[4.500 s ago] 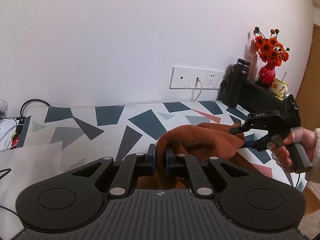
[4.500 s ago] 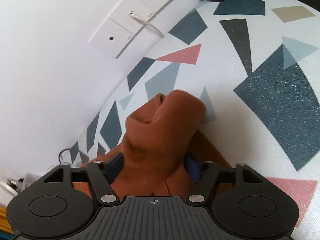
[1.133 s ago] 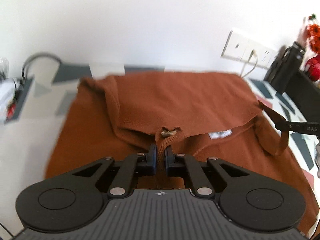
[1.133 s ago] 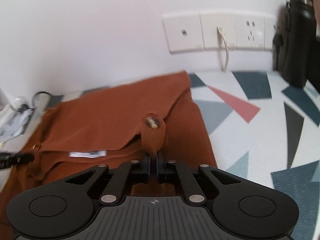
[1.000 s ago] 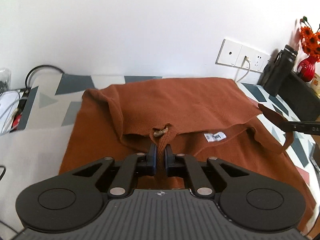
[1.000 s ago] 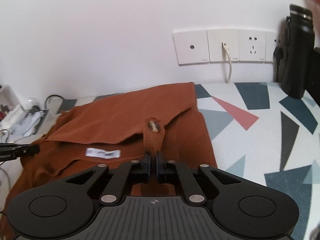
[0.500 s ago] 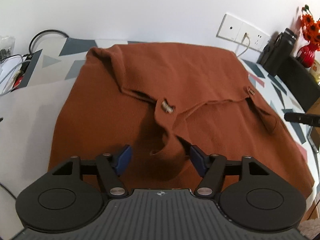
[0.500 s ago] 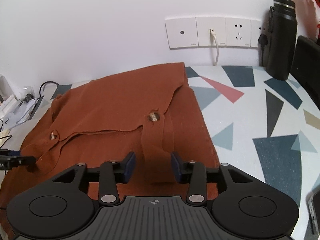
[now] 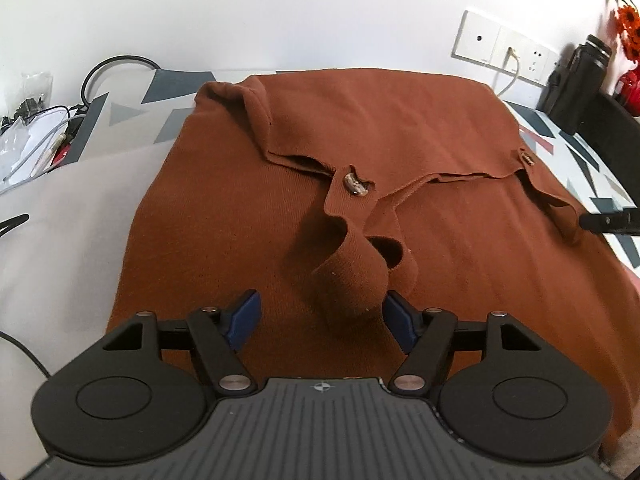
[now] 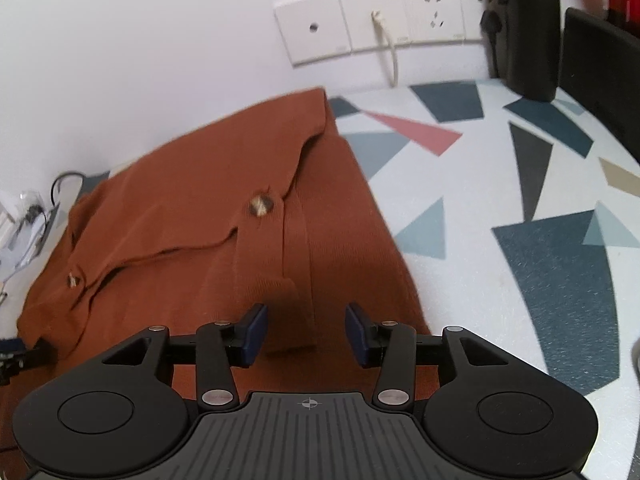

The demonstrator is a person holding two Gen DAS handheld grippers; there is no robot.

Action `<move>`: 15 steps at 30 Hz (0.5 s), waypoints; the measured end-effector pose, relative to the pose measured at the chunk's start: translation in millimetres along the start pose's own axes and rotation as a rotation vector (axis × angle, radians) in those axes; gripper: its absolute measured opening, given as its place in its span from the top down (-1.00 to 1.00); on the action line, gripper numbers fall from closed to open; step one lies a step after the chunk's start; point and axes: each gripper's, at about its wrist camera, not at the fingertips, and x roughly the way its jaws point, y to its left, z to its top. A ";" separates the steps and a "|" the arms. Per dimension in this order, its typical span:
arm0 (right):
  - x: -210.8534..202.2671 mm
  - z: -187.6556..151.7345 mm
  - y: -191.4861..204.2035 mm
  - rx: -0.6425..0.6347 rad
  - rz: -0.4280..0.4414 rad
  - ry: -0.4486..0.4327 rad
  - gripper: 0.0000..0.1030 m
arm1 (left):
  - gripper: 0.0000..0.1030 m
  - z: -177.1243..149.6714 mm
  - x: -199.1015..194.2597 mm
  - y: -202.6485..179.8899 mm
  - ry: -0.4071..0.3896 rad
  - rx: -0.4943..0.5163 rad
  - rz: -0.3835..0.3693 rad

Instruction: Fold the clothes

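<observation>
1. Lying spread over the table (image 10: 500, 208), my rust-brown garment (image 9: 440, 140) covers the patterned cloth from the near edge to the wall at the far side.
2. Its two straps are folded back onto the body: the left strap (image 9: 348, 264) curls up in a loose loop, the right strap (image 10: 296, 276) lies nearly flat.
3. Each strap ends at a button: one button (image 9: 355, 184) shows mid-garment in my left view, the other button (image 10: 261, 205) sits far of my right jaws.
4. My left gripper (image 9: 322, 316) is released, its blue pads wide apart. The looped strap end sits between them, close to the right pad; I cannot tell whether it touches.
5. My right gripper (image 10: 306, 328) is also released, jaws parted less widely, with the flat strap below the gap and neither pad pressing it.
6. In the left view the tip of the right gripper shows at the right edge, just beside the garment's right strap.
7. Sockets (image 10: 380, 24) line the wall, a white cord (image 10: 390, 56) plugged into one.
8. A black flask (image 10: 524, 28) stands at the far right, with orange flowers (image 9: 628, 20) beyond it.
9. Cables (image 9: 52, 120) clutter the far left of the table.
</observation>
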 end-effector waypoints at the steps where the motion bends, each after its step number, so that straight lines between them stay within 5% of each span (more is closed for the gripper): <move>1: 2.4 -1.2 1.5 -0.006 0.005 0.008 0.22 | -0.34 -0.1 0.6 -0.1 -0.010 -0.007 0.002; 3: 5.2 -3.0 4.6 -0.020 0.014 0.016 0.22 | -0.16 0.8 -1.2 2.1 -0.040 -0.019 -0.032; 4: 6.0 -3.7 6.2 -0.028 0.019 0.018 0.22 | 0.42 1.9 -4.7 2.4 -0.052 -0.012 -0.031; 6: 7.6 -5.2 9.4 -0.042 0.028 0.022 0.26 | 0.78 4.1 -12.5 2.4 -0.077 0.008 -0.019; 9: 8.6 -6.2 12.8 -0.059 0.037 0.026 0.34 | 0.80 6.6 -30.3 -0.5 -0.090 0.048 -0.063; 15: 7.6 -6.2 12.4 -0.049 0.046 0.030 0.34 | 0.80 -10.5 -28.3 -0.3 0.030 0.036 -0.055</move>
